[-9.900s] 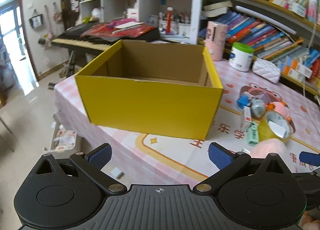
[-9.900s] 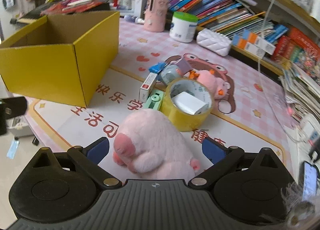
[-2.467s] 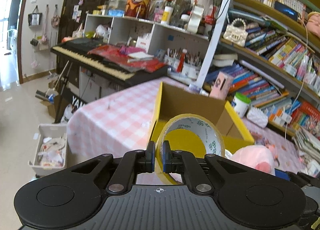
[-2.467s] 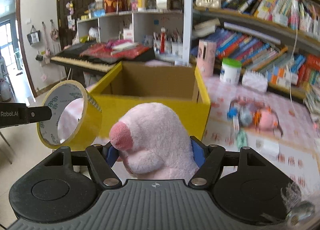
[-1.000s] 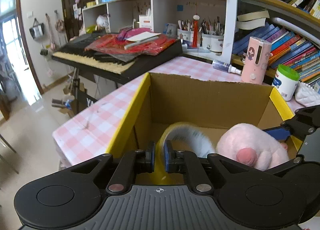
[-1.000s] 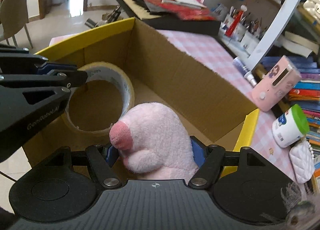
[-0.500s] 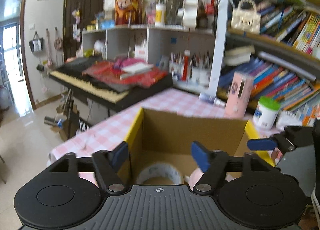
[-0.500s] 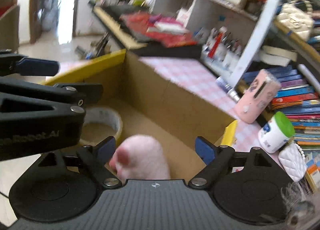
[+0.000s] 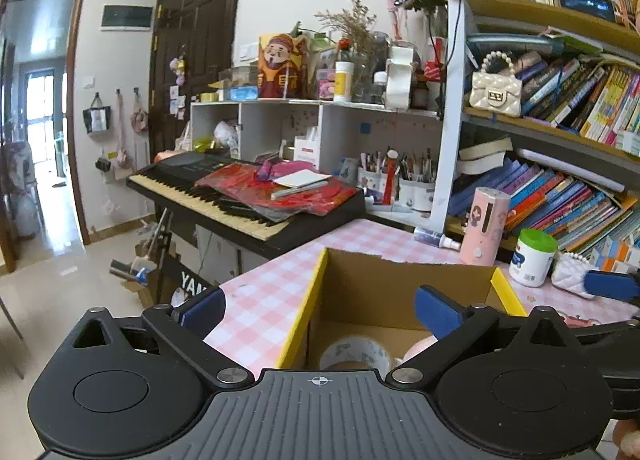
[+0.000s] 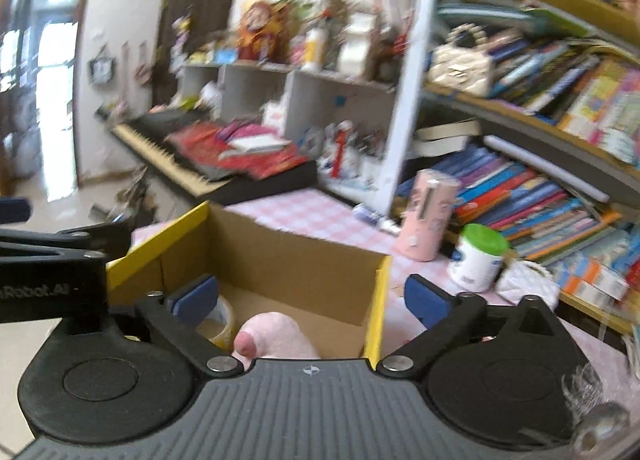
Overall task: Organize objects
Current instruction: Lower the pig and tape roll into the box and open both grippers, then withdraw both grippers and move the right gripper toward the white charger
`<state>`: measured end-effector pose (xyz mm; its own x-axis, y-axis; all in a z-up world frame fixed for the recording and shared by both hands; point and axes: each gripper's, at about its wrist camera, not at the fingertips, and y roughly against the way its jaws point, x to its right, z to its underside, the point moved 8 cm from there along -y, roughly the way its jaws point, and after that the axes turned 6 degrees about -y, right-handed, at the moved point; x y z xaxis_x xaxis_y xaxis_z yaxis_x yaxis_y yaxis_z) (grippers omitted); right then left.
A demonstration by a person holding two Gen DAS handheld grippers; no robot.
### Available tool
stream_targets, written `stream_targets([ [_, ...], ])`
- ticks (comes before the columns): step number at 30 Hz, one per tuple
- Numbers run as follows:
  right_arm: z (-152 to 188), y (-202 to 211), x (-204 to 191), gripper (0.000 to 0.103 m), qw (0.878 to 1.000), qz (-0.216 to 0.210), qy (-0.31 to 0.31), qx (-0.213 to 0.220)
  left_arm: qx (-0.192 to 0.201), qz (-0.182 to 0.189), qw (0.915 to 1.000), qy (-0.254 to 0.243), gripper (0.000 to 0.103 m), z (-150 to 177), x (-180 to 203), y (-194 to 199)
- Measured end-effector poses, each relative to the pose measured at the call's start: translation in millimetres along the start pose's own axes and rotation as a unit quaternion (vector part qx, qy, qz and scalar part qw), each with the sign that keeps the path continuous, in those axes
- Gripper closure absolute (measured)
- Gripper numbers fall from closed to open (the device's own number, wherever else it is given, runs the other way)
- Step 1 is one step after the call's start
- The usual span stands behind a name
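Note:
The yellow cardboard box (image 9: 308, 302) stands open on the pink checked table (image 9: 260, 292). Inside it lie the yellow tape roll (image 9: 354, 352) and the pink plush toy (image 9: 418, 348). In the right wrist view the box (image 10: 378, 300) holds the plush toy (image 10: 276, 334) with the tape roll (image 10: 222, 324) to its left. My left gripper (image 9: 318, 308) is open and empty above the box's near edge. My right gripper (image 10: 310, 298) is open and empty above the box, and the left gripper's arm shows at the left edge.
A pink cylinder (image 9: 484, 224) and a green-lidded white jar (image 9: 532, 258) stand behind the box. Bookshelves (image 9: 560, 188) fill the right. A black keyboard (image 9: 224, 200) with red papers stands beyond the table's far left edge.
Both grippers opened and let go: the tape roll and the plush toy now lie in the box. Both grippers have since risen and pulled back from it.

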<state>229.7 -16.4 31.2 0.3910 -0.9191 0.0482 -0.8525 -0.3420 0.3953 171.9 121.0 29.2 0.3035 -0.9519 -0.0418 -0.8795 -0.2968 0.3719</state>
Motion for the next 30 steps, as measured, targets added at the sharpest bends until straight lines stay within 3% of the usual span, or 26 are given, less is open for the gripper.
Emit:
stream_targets([
  [4, 13.6, 17.5, 0.4, 0.000, 0.999, 0.033, -0.016, 0.009, -0.001, 0.002, 1.0000, 0.000, 0.000, 8.8, -7.0, 14.1],
  [11, 49.4, 38.7, -7.7, 0.000, 0.997, 0.060, -0.036, -0.041, -0.023, 0.012, 0.9996, -0.011, 0.000, 37.3, -13.0, 38.9],
  [18, 89.5, 68.7, -28.8, 0.000, 0.994, 0.064, -0.036, -0.087, -0.073, 0.026, 0.9966, -0.027, 0.000, 72.2, -14.8, 57.3],
  [30, 120.1, 103.2, -43.6, 0.000, 0.989, 0.080, -0.057, -0.111, -0.090, 0.055, 0.9934, -0.045, 0.000, 94.0, -17.6, 86.0],
])
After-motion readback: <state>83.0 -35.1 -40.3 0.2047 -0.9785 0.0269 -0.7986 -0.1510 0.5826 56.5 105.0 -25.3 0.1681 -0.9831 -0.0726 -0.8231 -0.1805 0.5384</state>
